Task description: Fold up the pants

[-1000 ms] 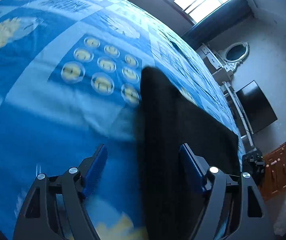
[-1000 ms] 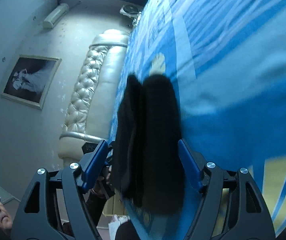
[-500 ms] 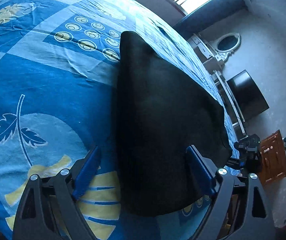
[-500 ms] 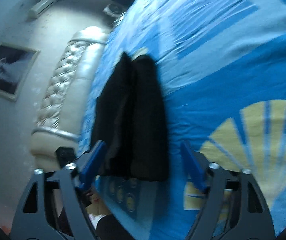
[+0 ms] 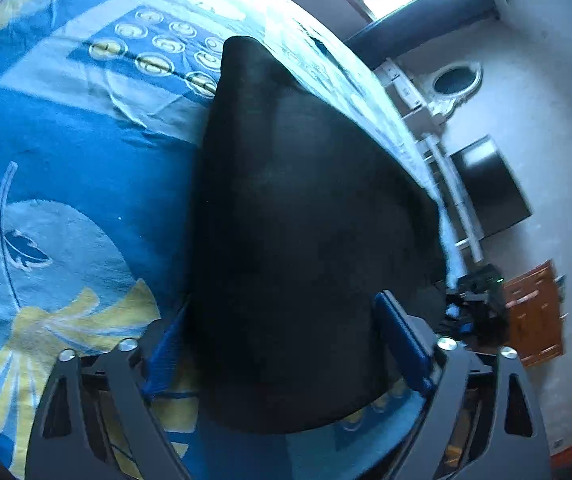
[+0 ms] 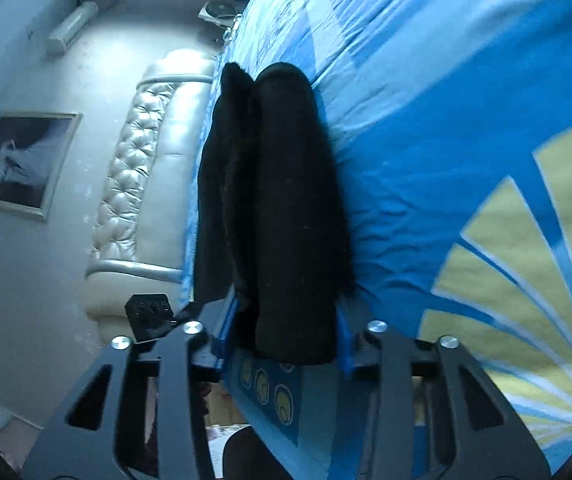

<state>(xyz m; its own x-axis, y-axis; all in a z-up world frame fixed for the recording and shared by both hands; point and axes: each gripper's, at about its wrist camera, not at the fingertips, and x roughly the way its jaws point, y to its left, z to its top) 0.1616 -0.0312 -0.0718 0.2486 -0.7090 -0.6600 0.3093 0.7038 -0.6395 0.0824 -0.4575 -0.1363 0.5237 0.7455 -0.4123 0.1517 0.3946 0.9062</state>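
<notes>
Two hand-held grippers, each straddling the near end of the pants point(image 5: 305, 240), which lie on the bed point(image 5: 66, 168).

Left hand-held gripper point(image 5: 282, 344): jaws spread wide, blue pads either side of the black cloth, nothing pinched. Pants run straight ahead from it, long axis near-to-far, tapering to a rounded far end. Near edge sits just ahead of the jaw roots.

Right hand-held gripper point(image 6: 284, 330): jaws closer together, pads just beside the folded stack on both sides; whether they actually squeeze the cloth, cannot tell. From here the pants point(image 6: 282, 208) show as a narrow layered bundle lying near the bed's left edge, long axis again pointing away toward the headboard point(image 6: 142, 184).

Judgement: both hand-held grippers sit at the same near end, about equally close. Next fold likely carries this near end along the long axis toward the far end.
</notes>
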